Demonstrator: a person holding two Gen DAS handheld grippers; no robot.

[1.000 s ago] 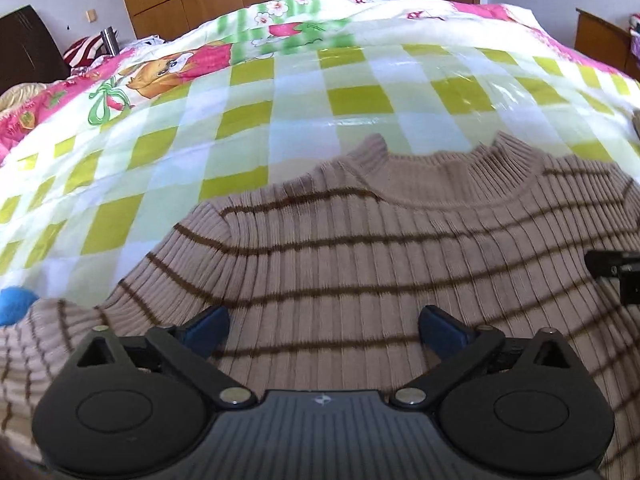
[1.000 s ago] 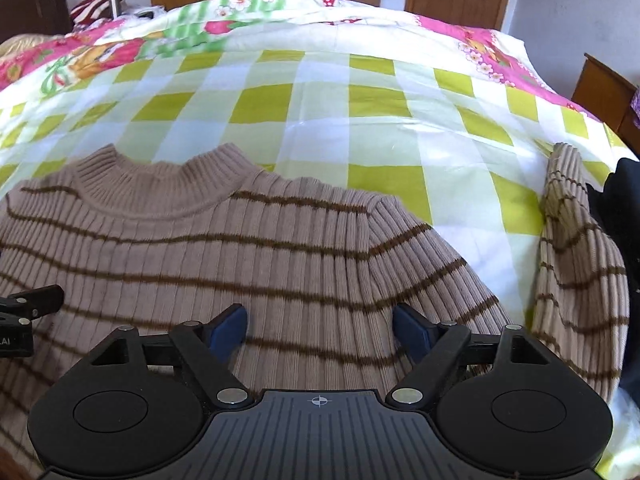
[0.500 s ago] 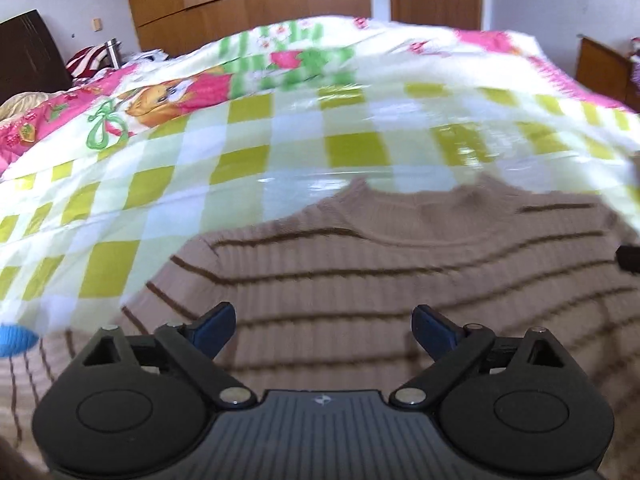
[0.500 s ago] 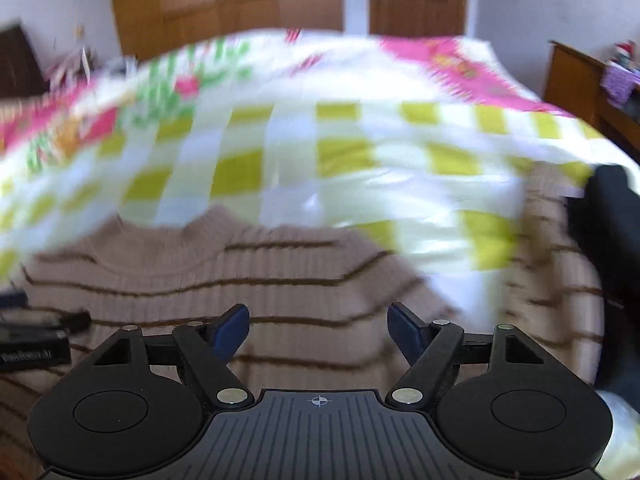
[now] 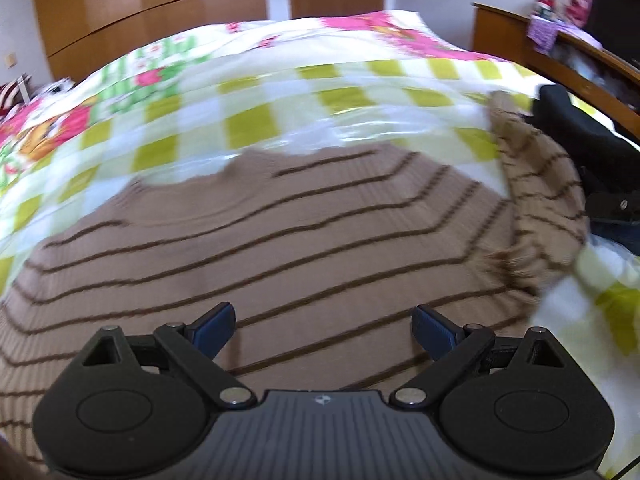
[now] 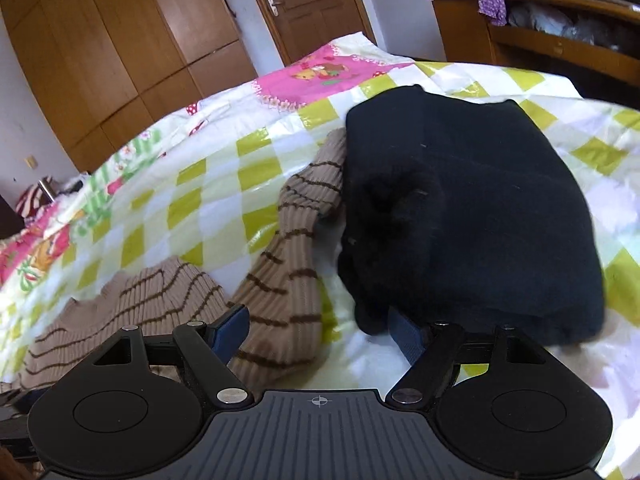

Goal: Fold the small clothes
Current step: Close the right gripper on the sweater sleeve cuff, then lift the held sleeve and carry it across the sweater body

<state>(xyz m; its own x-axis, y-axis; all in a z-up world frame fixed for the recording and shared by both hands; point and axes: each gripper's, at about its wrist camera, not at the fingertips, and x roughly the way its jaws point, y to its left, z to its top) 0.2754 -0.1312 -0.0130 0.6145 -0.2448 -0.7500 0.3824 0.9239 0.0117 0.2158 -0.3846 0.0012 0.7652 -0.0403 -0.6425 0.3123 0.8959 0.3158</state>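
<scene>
A tan ribbed sweater with brown stripes (image 5: 280,240) lies flat on the checked bedspread (image 5: 280,120), collar away from me. Its right sleeve (image 5: 540,192) runs up beside a black garment. My left gripper (image 5: 322,326) is open and empty above the sweater's body. In the right wrist view the sleeve (image 6: 288,272) lies stretched toward a folded black garment (image 6: 472,208). My right gripper (image 6: 320,330) is open and empty, just above the sleeve's lower part and the black garment's near edge.
The bedspread (image 6: 192,208) has pink cartoon panels at the far side. A wooden wardrobe (image 6: 100,48) and a door (image 6: 308,8) stand behind the bed. A wooden desk (image 6: 560,40) with clutter stands at the right.
Both grippers have swung to the right. The left now looks over the sweater's body toward the right sleeve; the right now faces the sleeve and the black garment. Both stay open.
</scene>
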